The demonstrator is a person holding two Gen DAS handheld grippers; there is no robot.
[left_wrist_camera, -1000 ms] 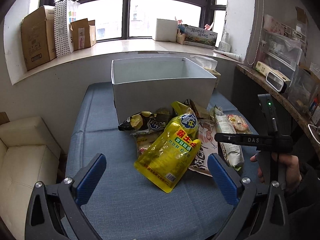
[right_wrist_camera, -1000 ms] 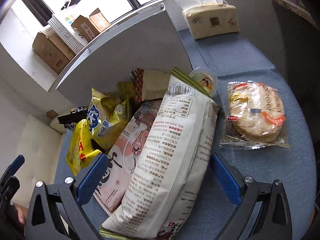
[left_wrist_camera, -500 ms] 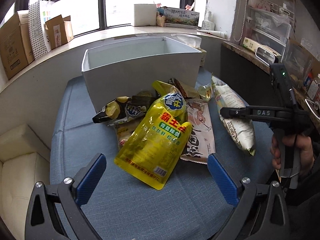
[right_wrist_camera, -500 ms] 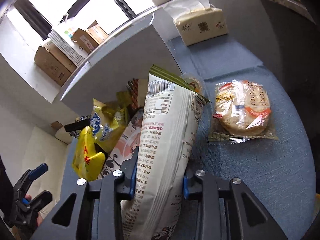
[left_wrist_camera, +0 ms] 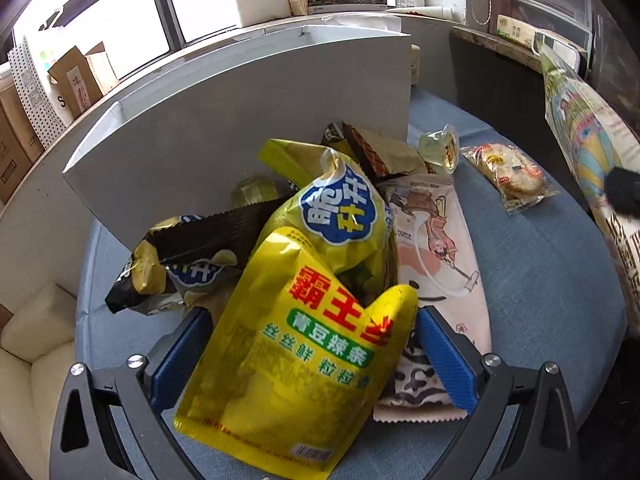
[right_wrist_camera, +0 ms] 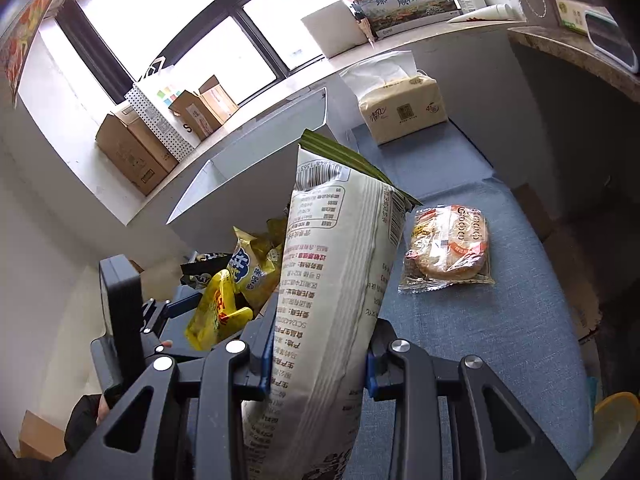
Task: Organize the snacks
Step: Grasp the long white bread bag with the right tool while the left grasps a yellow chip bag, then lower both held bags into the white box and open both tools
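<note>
A pile of snack packets lies on the blue table in front of a white box [left_wrist_camera: 248, 120]. My left gripper [left_wrist_camera: 312, 354] is closed partway around a yellow pouch [left_wrist_camera: 296, 360]; its blue pads touch or nearly touch both sides. My right gripper [right_wrist_camera: 316, 364] is shut on a long white snack bag [right_wrist_camera: 336, 280] and holds it lifted, upright. That bag also shows at the right edge of the left wrist view [left_wrist_camera: 592, 148]. A wrapped round cake [right_wrist_camera: 452, 244] lies on the table to the right.
A pink flat packet [left_wrist_camera: 436, 256], a black and yellow chip bag [left_wrist_camera: 184, 260] and a small jelly cup [left_wrist_camera: 442, 148] lie in the pile. A tissue pack [right_wrist_camera: 400, 110] stands behind the box. Cardboard boxes [right_wrist_camera: 136, 152] sit on the windowsill.
My left gripper moved forward and closed in around the yellow pouch. My right gripper, open a second ago, shut on the white bag and lifted it off the table.
</note>
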